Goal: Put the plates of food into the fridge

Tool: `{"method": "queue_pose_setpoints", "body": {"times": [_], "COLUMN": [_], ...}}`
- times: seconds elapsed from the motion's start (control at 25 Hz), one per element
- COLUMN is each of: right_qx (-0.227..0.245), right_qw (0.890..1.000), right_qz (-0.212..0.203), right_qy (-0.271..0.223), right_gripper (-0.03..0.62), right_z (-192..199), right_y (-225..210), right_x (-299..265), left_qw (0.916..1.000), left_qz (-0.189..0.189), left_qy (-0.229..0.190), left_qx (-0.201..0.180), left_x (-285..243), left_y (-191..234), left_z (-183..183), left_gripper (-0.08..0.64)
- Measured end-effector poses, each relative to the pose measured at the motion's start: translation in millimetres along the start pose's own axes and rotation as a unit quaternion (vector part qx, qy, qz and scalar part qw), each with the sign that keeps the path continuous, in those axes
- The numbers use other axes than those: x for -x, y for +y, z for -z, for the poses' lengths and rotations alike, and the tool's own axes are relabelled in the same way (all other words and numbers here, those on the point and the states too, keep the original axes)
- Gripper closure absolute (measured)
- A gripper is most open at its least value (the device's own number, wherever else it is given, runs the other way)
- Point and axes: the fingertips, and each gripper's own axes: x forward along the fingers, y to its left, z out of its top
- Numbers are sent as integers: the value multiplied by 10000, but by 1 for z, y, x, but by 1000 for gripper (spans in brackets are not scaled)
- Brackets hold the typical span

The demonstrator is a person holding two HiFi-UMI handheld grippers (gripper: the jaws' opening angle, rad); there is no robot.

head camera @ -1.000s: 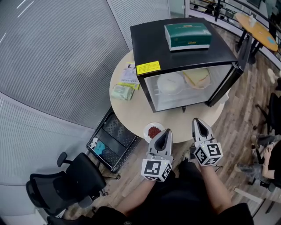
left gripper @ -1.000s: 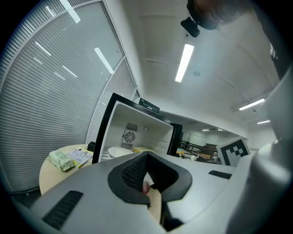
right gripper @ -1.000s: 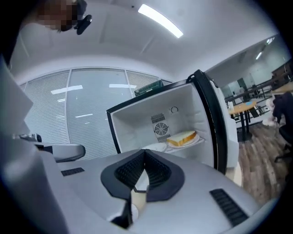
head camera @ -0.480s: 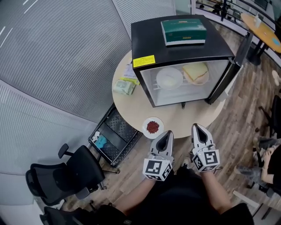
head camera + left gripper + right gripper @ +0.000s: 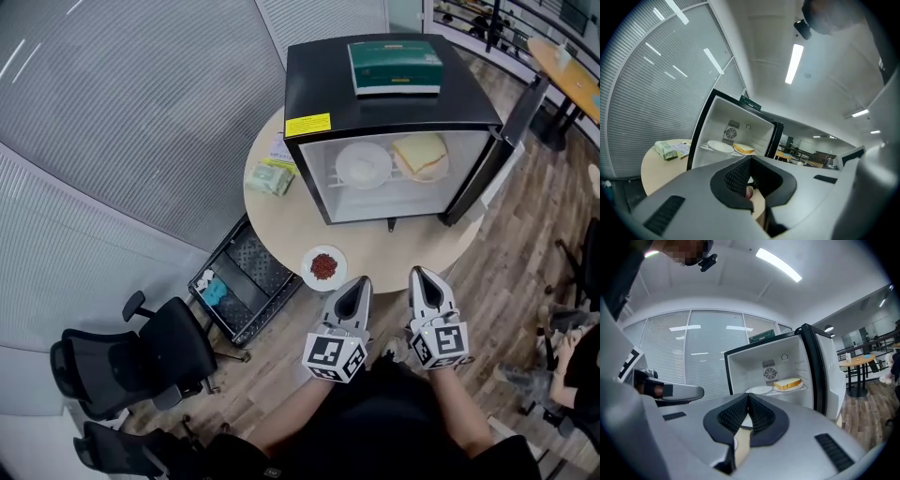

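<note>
A small white plate of red food (image 5: 324, 267) sits on the round table (image 5: 281, 220) near its front edge. In the open black fridge (image 5: 384, 103) the shelf holds a white plate (image 5: 364, 165) and a plate with a sandwich (image 5: 420, 157). My left gripper (image 5: 359, 284) hovers just right of the red-food plate, shut and empty. My right gripper (image 5: 419, 275) is beside it, also shut with nothing held. The left gripper view shows the fridge shelf with the white plate (image 5: 719, 146) and sandwich (image 5: 744, 149); the right gripper view shows the sandwich (image 5: 787, 384) too.
The fridge door (image 5: 520, 112) stands open at the right. A green box (image 5: 396, 67) lies on top of the fridge. Packets (image 5: 270, 176) lie on the table's left side. A black crate (image 5: 239, 286) and an office chair (image 5: 131, 370) stand on the floor at left.
Both grippers stay shut and side by side. The view has drifted slightly, and the red-food plate now lies a little farther from my left gripper.
</note>
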Motion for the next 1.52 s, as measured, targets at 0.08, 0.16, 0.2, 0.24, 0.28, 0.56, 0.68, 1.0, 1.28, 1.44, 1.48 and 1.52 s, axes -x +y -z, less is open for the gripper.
{"method": "queue_pose_setpoints", "body": {"times": [0.08, 0.16, 0.2, 0.24, 0.28, 0.56, 0.68, 1.0, 1.28, 1.44, 1.48, 1.52], "right_qx": [9, 66, 97, 110, 101, 130, 82, 50, 162, 182, 174, 164], "right_qw": [10000, 9999, 9998, 9997, 9994, 9955, 9933, 9846, 9795, 9793, 9794, 9794], "right_qz": [-59, -112, -143, -185, -241, -633, -733, -1286, -1466, -1441, -1429, -1417], "right_qy": [36, 70, 98, 148, 226, 688, 887, 1185, 1369, 1410, 1418, 1427], "right_gripper": [583, 584, 583, 583, 583, 583, 583, 583, 583, 583, 583, 583], "right_z": [3, 9, 13, 20, 28, 76, 101, 143, 160, 162, 162, 163], "right_y": [1, 3, 4, 6, 9, 31, 46, 99, 117, 121, 121, 121], "right_x": [0, -3, -6, -9, -12, -22, -35, -67, -84, -94, -96, -98], "left_qw": [9994, 9976, 9963, 9945, 9916, 9408, 9176, 8713, 8249, 8187, 8171, 8156], "left_qz": [-79, -180, -245, -330, -436, -930, -1150, -668, -659, -743, -718, -682], "left_qy": [50, 90, 112, 150, 216, 619, 612, 342, 5, 130, 144, 146], "left_qx": [323, 661, 815, 984, 1202, 3201, 3754, 4850, 5614, 5693, 5718, 5744], "left_x": [2, 2, 3, 5, 8, 37, 47, 43, 35, 33, 31, 29], "left_y": [9, 23, 33, 44, 56, 141, 175, 220, 258, 270, 271, 272], "left_z": [8, 17, 23, 31, 42, 140, 177, 230, 258, 266, 266, 266], "left_gripper": [555, 555, 555, 555, 555, 554, 554, 552, 532, 497, 475, 466]}}
